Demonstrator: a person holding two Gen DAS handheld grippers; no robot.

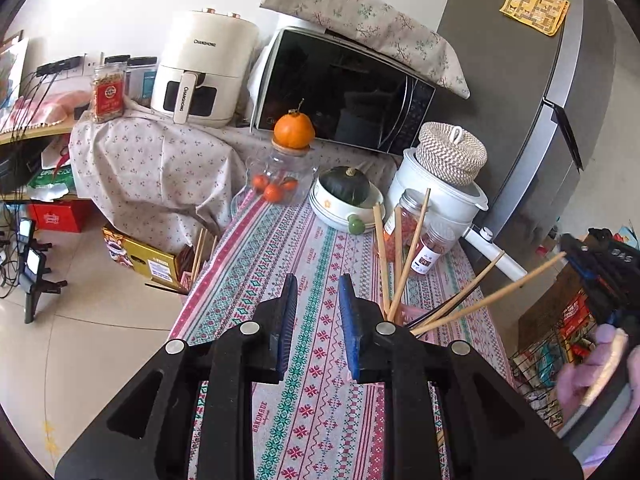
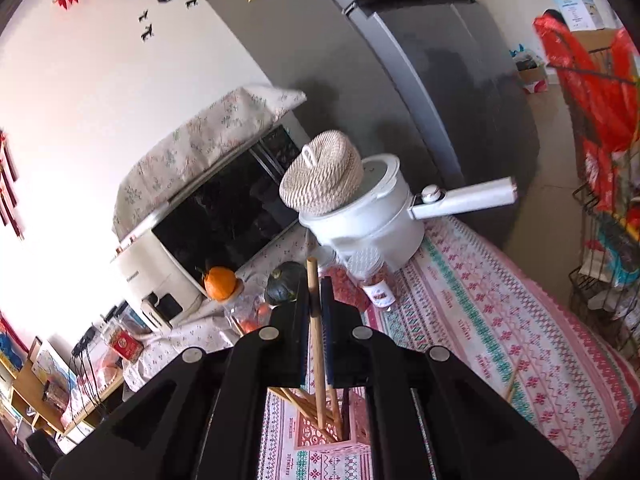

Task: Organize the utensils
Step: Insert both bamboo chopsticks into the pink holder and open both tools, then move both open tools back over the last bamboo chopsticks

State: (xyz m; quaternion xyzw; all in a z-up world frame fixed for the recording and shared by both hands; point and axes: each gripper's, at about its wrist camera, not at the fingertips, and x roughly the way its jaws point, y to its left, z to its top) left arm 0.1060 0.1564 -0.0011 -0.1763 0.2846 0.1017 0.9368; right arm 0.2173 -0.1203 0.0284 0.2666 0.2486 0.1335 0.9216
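Observation:
My left gripper (image 1: 318,280) is open and empty above the patterned tablecloth (image 1: 304,248). Several wooden chopsticks (image 1: 404,256) stand fanned out in a pink holder (image 1: 412,314), mostly hidden behind my left gripper's right finger. My right gripper (image 1: 576,256) shows at the right edge of the left wrist view, holding the top of one slanted chopstick (image 1: 500,294). In the right wrist view, my right gripper (image 2: 316,284) is shut on that wooden chopstick (image 2: 318,360), whose lower end goes into the pink holder (image 2: 332,436) with other chopsticks.
A white pot (image 1: 436,196) with a woven lid, two spice jars (image 1: 432,248), a bowl with a green squash (image 1: 346,200) and a glass jar topped by an orange (image 1: 294,130) stand behind the holder. Microwave (image 1: 344,92), air fryer (image 1: 204,72) and fridge (image 1: 520,100) are farther back. One chopstick (image 2: 512,382) lies on the tablecloth.

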